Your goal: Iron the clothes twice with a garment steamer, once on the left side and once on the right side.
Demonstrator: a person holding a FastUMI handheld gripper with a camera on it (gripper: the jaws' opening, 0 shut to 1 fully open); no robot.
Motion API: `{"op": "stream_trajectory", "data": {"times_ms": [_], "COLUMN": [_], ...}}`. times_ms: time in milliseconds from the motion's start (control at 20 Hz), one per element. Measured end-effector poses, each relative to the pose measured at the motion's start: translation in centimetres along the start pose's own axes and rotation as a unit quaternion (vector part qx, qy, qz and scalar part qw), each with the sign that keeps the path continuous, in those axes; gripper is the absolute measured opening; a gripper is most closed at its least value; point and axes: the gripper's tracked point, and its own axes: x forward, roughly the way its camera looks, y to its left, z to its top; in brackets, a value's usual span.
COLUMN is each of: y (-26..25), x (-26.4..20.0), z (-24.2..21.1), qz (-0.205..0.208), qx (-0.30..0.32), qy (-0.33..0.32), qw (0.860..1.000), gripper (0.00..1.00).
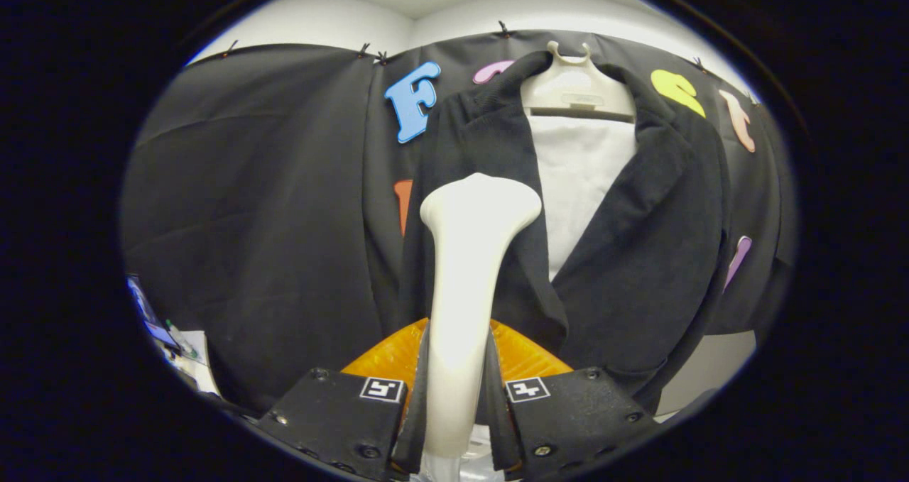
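Observation:
A cream garment steamer (465, 283) stands upright between my fingers, its handle pinched from both sides and its wide head rising ahead of them. My gripper (454, 390) is shut on that handle. Just beyond the head hangs a black jacket (639, 255) on a white hanger (577, 88), open at the front over a white lining (579, 177). The steamer head sits against the jacket's left front panel (490, 148), below the collar. Whether head and cloth touch I cannot tell.
Black cloth (263, 205) forms the booth wall behind and left of the jacket. Low at the left lies some clutter (167, 336) on a pale surface. A pale wall (710, 368) shows under the jacket's right hem.

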Motion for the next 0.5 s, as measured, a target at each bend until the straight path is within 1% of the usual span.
{"op": "stream_trajectory", "data": {"times_ms": [500], "y": [-1.8], "x": [-0.3], "z": [-5.6], "qz": [-0.009], "qx": [0.004], "qy": [0.044], "qw": [0.999], "gripper": [0.39]}}
